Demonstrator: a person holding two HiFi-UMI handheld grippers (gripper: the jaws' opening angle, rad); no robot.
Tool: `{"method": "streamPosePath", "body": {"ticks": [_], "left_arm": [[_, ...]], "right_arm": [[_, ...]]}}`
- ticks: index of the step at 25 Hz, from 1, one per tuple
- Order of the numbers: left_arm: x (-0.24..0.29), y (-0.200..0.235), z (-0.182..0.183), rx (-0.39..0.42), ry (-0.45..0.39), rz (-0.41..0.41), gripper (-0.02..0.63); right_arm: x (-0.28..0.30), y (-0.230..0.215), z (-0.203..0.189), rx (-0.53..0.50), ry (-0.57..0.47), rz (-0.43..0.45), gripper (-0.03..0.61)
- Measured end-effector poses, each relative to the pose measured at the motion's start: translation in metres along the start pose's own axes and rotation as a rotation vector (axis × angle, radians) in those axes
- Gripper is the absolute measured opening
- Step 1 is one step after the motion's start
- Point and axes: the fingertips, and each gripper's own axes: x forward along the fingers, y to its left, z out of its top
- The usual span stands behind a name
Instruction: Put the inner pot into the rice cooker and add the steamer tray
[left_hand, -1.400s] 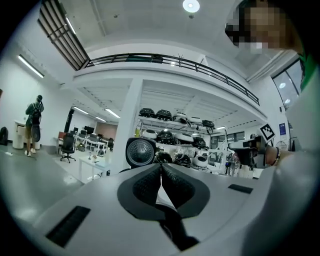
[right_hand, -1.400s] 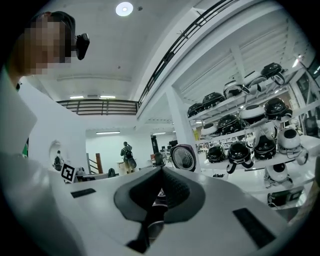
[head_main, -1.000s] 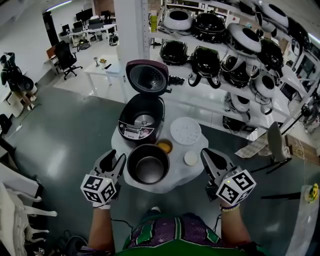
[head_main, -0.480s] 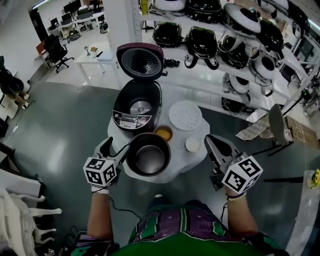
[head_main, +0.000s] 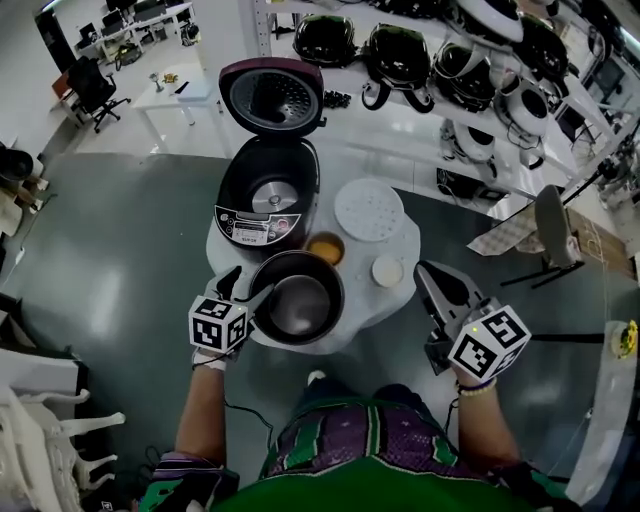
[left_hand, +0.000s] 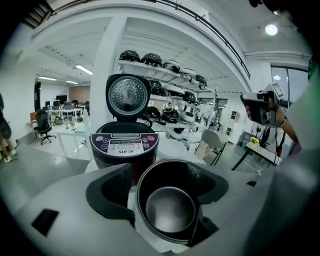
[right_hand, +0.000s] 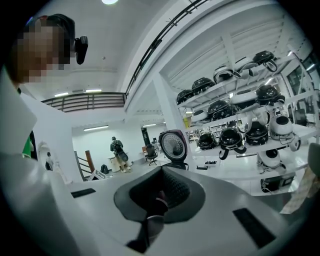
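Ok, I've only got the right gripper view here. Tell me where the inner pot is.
Observer: The inner pot stands on the table, on the person's side of the rice cooker.
Operator: Give me the left gripper's state.
Observer: The left gripper is open at the pot's left rim, jaws apart, not gripping it.
Operator: Now find the steamer tray.
Observer: The steamer tray lies flat on the table, right of the cooker.
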Motion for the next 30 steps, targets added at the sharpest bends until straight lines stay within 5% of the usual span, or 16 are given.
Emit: {"method": "streamPosePath", "body": {"ticks": [4,30], "left_arm": [[0.017,0.01,-0.016,0.04,0.059,0.011,0.354],[0.096,0.048,-0.087,-0.074,0.303,-0.091,0.339]], "right_arm": [[0.007,-0.002,-0.009,0.015,0.012,-0.016,0.005],[0.053,-0.015,-0.02,0.082,0.008,-0.027,0.006]]}}
